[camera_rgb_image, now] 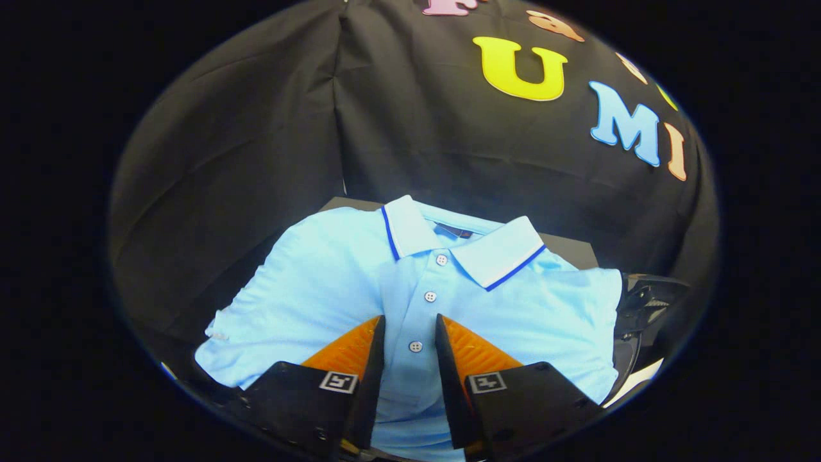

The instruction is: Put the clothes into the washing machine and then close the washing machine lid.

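A light blue polo shirt [321,289] with a white, blue-edged collar [497,256] lies folded on a dark surface [571,250], collar pointing away from me. My gripper [410,327] is down on the front of the shirt. Its two fingers stand close together on either side of the button placket [414,346], and a strip of fabric with the lowest button is pinched between them. Two more buttons lie just beyond the fingertips [375,330].
A dark, shiny plastic part [644,301] sits right beside the shirt's sleeve, with a white edge [638,378] below it. The booth's black cloth wall [269,141] hangs close behind and to the left of the shirt.
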The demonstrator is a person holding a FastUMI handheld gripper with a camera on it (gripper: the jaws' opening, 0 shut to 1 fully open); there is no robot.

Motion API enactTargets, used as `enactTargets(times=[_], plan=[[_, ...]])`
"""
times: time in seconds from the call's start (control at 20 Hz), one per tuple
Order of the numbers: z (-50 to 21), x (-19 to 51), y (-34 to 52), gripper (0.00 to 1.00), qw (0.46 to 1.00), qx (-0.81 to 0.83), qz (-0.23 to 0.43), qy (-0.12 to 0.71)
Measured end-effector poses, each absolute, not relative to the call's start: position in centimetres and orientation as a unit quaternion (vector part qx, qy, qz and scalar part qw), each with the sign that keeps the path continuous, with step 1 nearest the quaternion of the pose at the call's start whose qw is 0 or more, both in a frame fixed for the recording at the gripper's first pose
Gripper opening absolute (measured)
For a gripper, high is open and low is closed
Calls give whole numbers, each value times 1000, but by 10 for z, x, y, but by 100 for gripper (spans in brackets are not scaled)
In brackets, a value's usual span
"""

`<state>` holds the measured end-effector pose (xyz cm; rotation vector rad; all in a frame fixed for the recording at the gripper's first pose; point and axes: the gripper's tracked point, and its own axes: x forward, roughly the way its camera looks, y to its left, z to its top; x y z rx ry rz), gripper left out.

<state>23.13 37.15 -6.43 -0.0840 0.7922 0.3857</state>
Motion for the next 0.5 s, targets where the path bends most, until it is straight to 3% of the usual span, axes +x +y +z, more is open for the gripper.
enactTargets(times=[0.1,0.15,0.25,0.3,0.5], plan=[[-64,232,372,28,906,-36,188,379],[-63,232,373,21,906,-35,192,376],[-63,234,374,19,907,-32,200,370],[-63,233,375,2,909,-23,204,364],[-56,231,371,2,915,-11,221,338]])
